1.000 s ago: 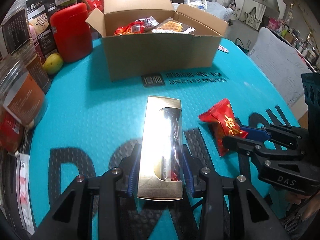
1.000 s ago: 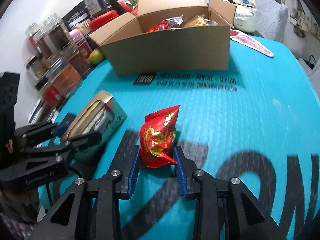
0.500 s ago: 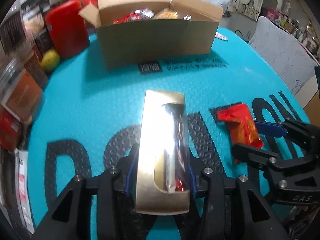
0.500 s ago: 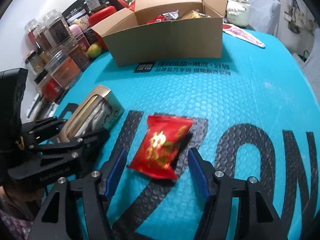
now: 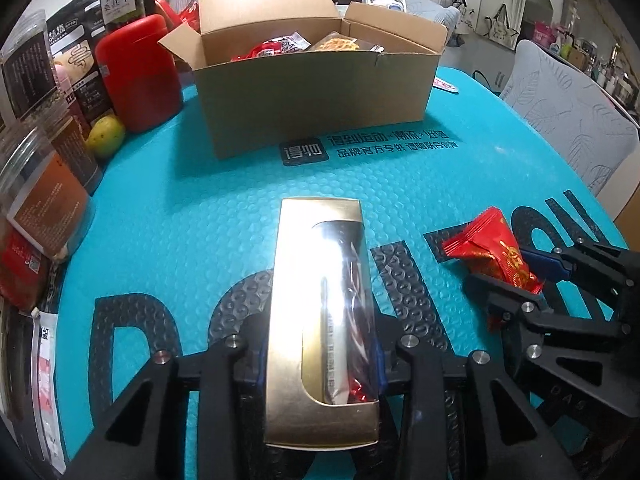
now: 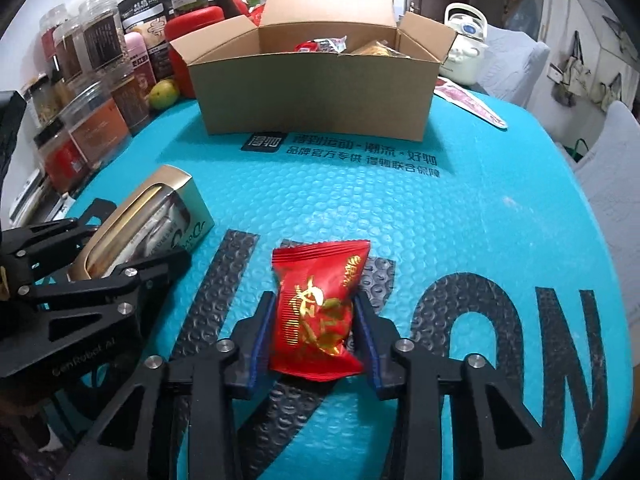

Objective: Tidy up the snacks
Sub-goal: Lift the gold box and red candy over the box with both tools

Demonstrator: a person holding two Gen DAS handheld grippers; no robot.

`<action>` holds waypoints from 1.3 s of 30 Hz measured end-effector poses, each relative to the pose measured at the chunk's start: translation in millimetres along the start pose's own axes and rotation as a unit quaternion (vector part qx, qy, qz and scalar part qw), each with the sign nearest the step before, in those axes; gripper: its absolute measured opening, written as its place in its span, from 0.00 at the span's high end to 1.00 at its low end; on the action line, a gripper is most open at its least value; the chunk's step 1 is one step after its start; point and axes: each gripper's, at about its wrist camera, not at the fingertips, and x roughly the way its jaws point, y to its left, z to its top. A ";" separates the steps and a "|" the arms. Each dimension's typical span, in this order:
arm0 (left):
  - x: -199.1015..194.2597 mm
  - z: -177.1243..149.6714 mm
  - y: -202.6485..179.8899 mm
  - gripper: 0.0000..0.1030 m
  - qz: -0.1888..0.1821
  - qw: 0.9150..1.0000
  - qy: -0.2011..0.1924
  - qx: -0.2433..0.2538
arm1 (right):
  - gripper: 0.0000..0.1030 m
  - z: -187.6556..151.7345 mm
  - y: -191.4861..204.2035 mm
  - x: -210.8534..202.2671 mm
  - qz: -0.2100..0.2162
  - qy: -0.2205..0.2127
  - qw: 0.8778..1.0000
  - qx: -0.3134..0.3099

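Gripping a snack in each hand, I pause over the teal mat (image 5: 168,216) with the open cardboard box (image 6: 316,92) well ahead. My right gripper (image 6: 316,320) has just been closing and its blue pads now pinch a red foil packet (image 6: 318,308) at its lower half; my left gripper (image 5: 320,354) has just been closing too and is clamped on the near end of a long gold carton (image 5: 320,300).

The packet is puffy, slick and crinkled, with gold print and crimped ends, so I judge it could squirt out of the pads or burst if squeezed harder. The carton is stiff, glossy card with a clear window showing wrapped sweets; held only at one end, its far end could sag or twist out on the way up, and the window film could dent.

Both snacks sit low over the mat's bubbled, rubbery surface, which may drag at a trailing corner.

The box is plain corrugated board, flaps raised, already partly filled with wrappers; a flap could catch the long carton going in. Jars (image 6: 96,36) and a red canister (image 5: 138,76) crowd the left edge, close enough for a wide swing to knock.
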 end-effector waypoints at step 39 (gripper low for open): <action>-86.6 37.2 -13.2 0.65 -0.032 0.995 -0.089 0.016 | 0.67 26.8 18.3 -82.9 0.083 -0.090 0.992 0.008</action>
